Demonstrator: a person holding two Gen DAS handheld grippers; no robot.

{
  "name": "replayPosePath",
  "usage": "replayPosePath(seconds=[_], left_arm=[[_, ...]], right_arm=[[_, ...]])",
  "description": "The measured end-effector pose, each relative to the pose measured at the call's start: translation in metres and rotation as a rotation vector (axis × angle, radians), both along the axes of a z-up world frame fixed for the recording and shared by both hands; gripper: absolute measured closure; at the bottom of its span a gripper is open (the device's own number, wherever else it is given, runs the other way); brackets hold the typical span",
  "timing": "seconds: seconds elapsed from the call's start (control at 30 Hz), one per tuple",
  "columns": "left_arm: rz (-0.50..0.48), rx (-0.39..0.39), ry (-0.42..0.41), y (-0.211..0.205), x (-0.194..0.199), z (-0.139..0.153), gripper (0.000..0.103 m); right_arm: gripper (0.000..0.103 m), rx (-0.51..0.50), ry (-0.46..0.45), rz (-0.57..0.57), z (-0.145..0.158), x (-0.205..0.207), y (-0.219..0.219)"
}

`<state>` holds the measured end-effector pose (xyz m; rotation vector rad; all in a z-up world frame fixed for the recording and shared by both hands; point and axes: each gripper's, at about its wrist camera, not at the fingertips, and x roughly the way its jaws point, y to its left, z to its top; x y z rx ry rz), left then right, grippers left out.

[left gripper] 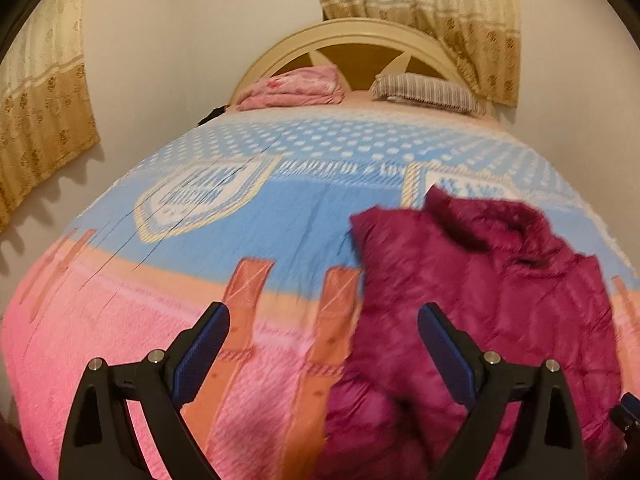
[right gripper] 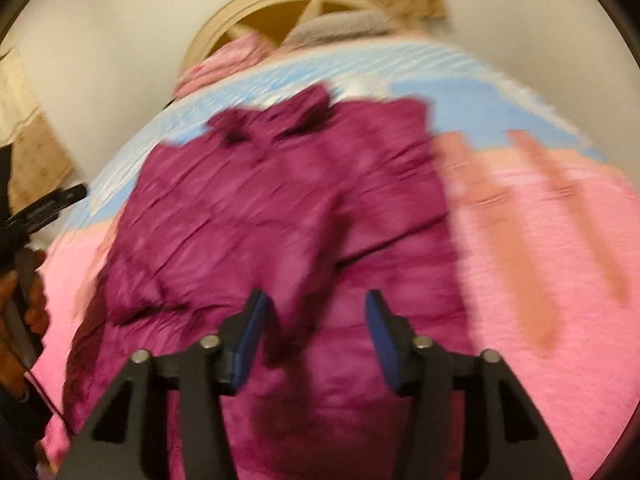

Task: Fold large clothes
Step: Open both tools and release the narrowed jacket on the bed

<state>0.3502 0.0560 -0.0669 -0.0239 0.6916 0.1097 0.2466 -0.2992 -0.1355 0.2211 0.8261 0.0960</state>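
Left claw (left gripper: 324, 328) hangs wide open, gripping nothing, with the maroon jacket (left gripper: 480, 280) just ahead to its right on the blanket (left gripper: 120, 340). Right claw (right gripper: 316, 320) has its jaws apart too, nothing pinched, jacket spread rumpled right underneath. Folding's barely begun I'd say, most still left.

Both wrist views look steeply down along their tool's fingers toward the headboard (left gripper: 344, 40); the left sits further back over the bed (left gripper: 120, 320), the right nearer; both share the magenta garment (right gripper: 280, 200).
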Motion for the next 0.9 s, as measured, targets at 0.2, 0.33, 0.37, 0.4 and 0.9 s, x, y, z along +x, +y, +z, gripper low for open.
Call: replayPosePath(seconds=[0.2, 0.33, 0.37, 0.4, 0.9], left_arm=[[-0.065, -0.112, -0.007, -0.027, 0.028, 0.000, 0.008], [-0.120, -0.125, 0.027, -0.052, 0.049, -0.027, 0.008], [-0.132, -0.120, 0.053, -0.058, 0.057, -0.039, 0.008], [-0.126, -0.109, 0.079, -0.060, 0.064, -0.050, 0.008], [-0.106, -0.065, 0.198, -0.060, 0.082, -0.105, 0.006]], right_arm=[[0.047, 0.018, -0.105, -0.002, 0.031, 0.020, 0.002], [0.048, 0.068, -0.113, 0.077, 0.028, 0.054, 0.029], [0.049, 0.072, -0.113, 0.093, 0.025, 0.062, 0.036], [0.050, 0.070, -0.116, 0.106, 0.020, 0.070, 0.042], [0.055, 0.018, -0.026, 0.101, -0.037, 0.081, 0.049]])
